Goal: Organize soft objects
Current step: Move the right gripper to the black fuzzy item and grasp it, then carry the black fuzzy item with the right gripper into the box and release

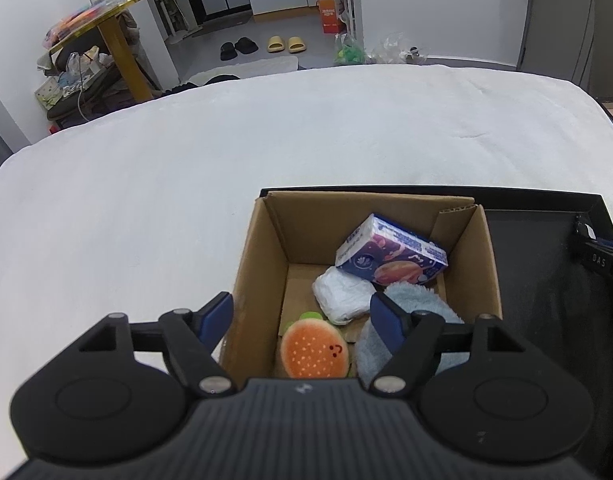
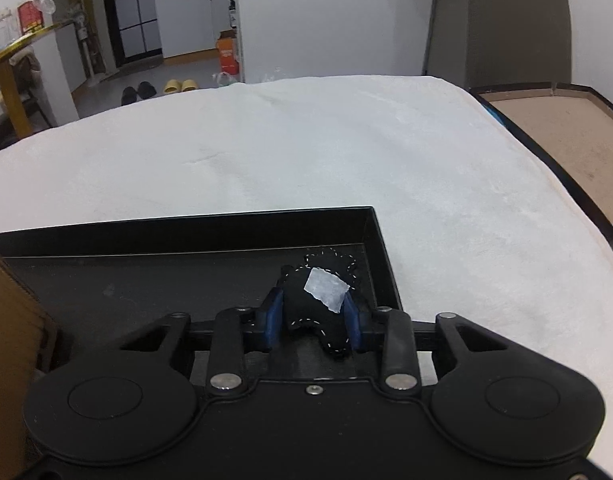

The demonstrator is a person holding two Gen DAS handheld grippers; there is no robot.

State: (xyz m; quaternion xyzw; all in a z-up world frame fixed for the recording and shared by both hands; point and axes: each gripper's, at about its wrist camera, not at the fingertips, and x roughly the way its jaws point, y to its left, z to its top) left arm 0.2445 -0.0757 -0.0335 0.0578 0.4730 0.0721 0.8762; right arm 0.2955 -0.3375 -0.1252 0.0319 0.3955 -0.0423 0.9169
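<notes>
In the left wrist view a cardboard box [image 1: 258, 264] stands on the white bed. Inside it lie a blue tissue pack [image 1: 390, 250], a white crumpled bundle [image 1: 342, 292], a burger plush [image 1: 312, 352] and a light blue fluffy cloth [image 1: 414, 300]. My left gripper [image 1: 302, 316] hangs open over the box's near left corner, nothing between its blue pads. In the right wrist view my right gripper [image 2: 312, 320] is shut on a black felt toy [image 2: 318, 304] with white stitching and a white tag, down in the black tray [image 2: 370, 224].
The black tray [image 1: 546, 272] lies to the right of the cardboard box, which shows at the left edge [image 2: 6, 320] of the right wrist view. White bedding [image 2: 306, 140] spreads beyond. A board with a dark frame [image 2: 566, 136] sits off the bed's right side.
</notes>
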